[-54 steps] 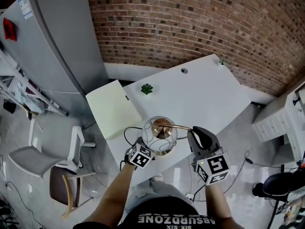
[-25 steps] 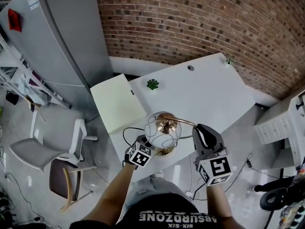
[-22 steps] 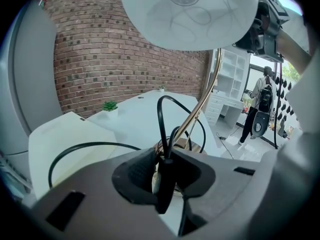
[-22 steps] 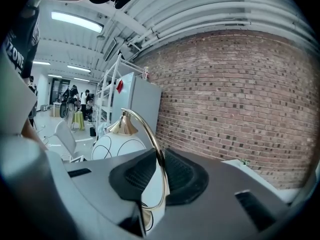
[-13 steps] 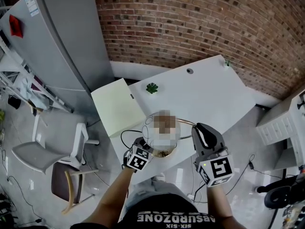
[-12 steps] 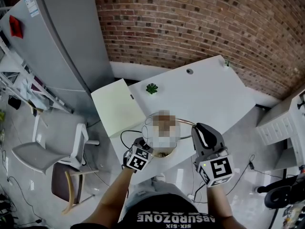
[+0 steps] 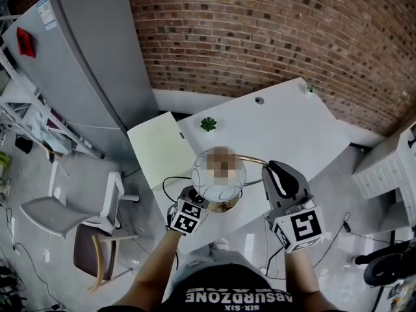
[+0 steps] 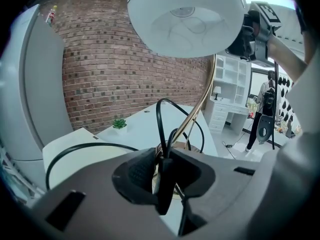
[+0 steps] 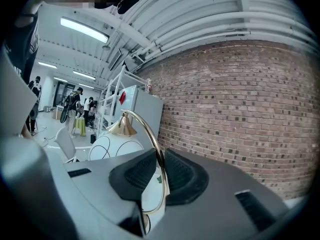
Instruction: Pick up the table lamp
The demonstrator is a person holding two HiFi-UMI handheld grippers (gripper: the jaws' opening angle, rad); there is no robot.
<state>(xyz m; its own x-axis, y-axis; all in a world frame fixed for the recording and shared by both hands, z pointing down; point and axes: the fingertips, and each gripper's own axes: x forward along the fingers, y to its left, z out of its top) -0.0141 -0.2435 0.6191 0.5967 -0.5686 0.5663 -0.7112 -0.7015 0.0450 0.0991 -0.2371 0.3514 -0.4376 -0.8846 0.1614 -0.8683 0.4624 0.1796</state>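
The table lamp has a white globe shade with thin black line patterns, a curved gold arm and a black cord. My left gripper sits below the shade, shut on the foot of the gold stem together with the cord. In the left gripper view the shade hangs overhead. My right gripper is shut on the curved arm, with the thin tube pinched between its pads. The shade shows beyond it. The lamp hangs over the near edge of the white table.
A small green plant stands at the table's far left. A cream cabinet top adjoins the table on the left. A grey fridge and brick wall lie behind. A chair stands left, white drawers right.
Both grippers and the lamp have risen together toward the camera. The shade looks larger and sits higher over the table edge. Both grips are unchanged.
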